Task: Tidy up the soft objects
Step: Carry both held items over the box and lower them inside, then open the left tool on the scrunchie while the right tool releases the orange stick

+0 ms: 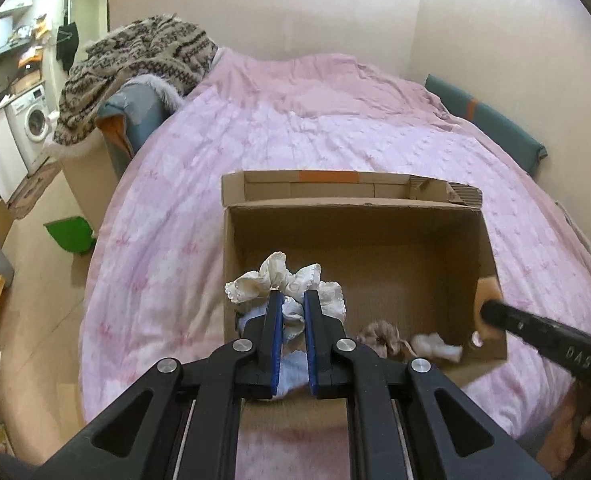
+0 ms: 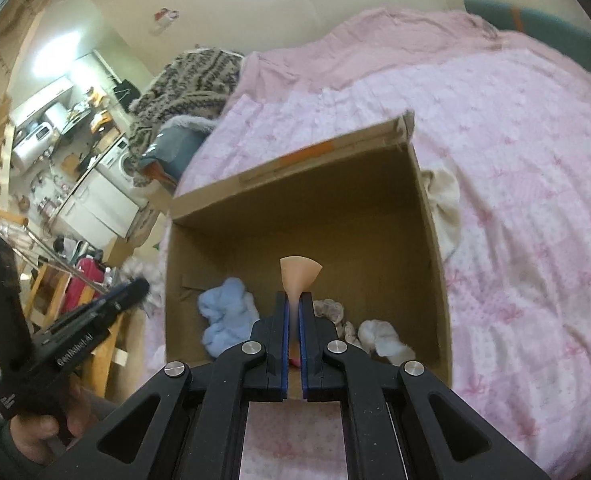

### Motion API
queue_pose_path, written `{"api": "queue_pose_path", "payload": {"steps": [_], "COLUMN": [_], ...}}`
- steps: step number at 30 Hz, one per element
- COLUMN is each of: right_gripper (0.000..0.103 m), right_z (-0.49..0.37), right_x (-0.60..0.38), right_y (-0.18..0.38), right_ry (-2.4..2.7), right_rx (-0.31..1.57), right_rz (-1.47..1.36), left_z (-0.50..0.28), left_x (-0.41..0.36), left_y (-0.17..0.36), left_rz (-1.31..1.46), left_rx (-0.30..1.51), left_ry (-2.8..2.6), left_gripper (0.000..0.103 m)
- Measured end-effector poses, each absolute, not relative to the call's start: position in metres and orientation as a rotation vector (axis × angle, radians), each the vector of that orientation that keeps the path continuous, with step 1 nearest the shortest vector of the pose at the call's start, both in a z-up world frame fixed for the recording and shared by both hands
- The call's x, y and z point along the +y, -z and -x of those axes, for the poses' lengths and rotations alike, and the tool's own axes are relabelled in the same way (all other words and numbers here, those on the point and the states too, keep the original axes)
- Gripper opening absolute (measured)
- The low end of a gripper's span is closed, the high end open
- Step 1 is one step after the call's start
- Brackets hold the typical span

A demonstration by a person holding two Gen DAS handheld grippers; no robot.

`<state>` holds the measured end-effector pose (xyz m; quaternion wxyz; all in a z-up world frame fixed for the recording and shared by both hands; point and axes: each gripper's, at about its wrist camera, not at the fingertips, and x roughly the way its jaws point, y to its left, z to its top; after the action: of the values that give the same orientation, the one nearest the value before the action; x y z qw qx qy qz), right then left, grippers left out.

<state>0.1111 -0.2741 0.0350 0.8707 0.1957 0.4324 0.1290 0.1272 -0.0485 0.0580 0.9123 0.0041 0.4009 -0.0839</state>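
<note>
An open cardboard box (image 1: 375,240) sits on the pink bed. My left gripper (image 1: 293,294) is shut on a cream lace-edged cloth (image 1: 279,280) and holds it over the box's near left corner. My right gripper (image 2: 294,298) is shut on a peach-coloured soft pad (image 2: 299,270) over the box (image 2: 307,216). That pad also shows at the box's right wall in the left wrist view (image 1: 488,292). In the box lie a light blue fluffy item (image 2: 225,316), a brownish item (image 2: 333,312) and a white one (image 2: 383,340).
A cream cloth (image 2: 445,200) lies on the pink bedspread (image 1: 335,128) just right of the box. A patterned knit blanket (image 1: 135,64) is piled on a chair at the bed's left. Floor, a green dustpan (image 1: 69,236) and a washing machine (image 1: 31,120) are on the left.
</note>
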Motion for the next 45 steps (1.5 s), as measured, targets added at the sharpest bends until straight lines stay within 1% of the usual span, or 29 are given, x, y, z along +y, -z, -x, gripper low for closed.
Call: {"api": "queue_pose_path", "payload": {"steps": [5,10,13,30,33,39,40,43,44,45], "right_gripper": [0.006,0.006,0.006,0.007,0.007,0.009,0.010,0.010,0.011,0.012], "right_z": [-0.119,-0.117,-0.117,-0.124,-0.124,-0.123,-0.123,-0.124,-0.124,-0.124], "right_x": [-0.269,-0.269,-0.266,-0.261,-0.262,-0.263,-0.265,-0.268,-0.268,-0.269], "right_y": [-0.018,0.007,0.015,0.018,0.017,0.017,0.017,0.016,0.015,0.015], "right_ry": [-0.260,-0.255,-0.239,-0.225,-0.224,-0.224,-0.224,-0.223,-0.222,-0.222], "right_rx": [0.942,1.022,1.051,1.049,1.048,1.050,1.049,1.046,1.045,1.045], "right_rz": [-0.404,-0.420,-0.390,-0.372,-0.371,-0.392,-0.395,-0.407,-0.407,-0.410], "left_z": [-0.138,-0.138,-0.138,-0.136,-0.136,-0.135,-0.135,-0.133,-0.132,-0.131], "left_x": [-0.060,-0.060,-0.060,-0.061,-0.061,-0.062,-0.063,-0.066,-0.066,-0.066], "left_y": [-0.034,-0.013,-0.012,-0.008,-0.008,-0.007,-0.007,-0.008,-0.008,-0.009], "left_rz": [-0.046,-0.005,-0.023,-0.009,-0.006,-0.010,-0.012,-0.024,-0.026,-0.028], "left_rx": [0.837,0.872,0.861,0.860,0.866,0.877,0.876,0.872,0.870,0.864], "left_ry": [0.185,0.203,0.202,0.208,0.210,0.213,0.214,0.213,0.211,0.206], "left_gripper": [0.009,0.009,0.010,0.010,0.014,0.015,0.016,0.029,0.038,0.050]}}
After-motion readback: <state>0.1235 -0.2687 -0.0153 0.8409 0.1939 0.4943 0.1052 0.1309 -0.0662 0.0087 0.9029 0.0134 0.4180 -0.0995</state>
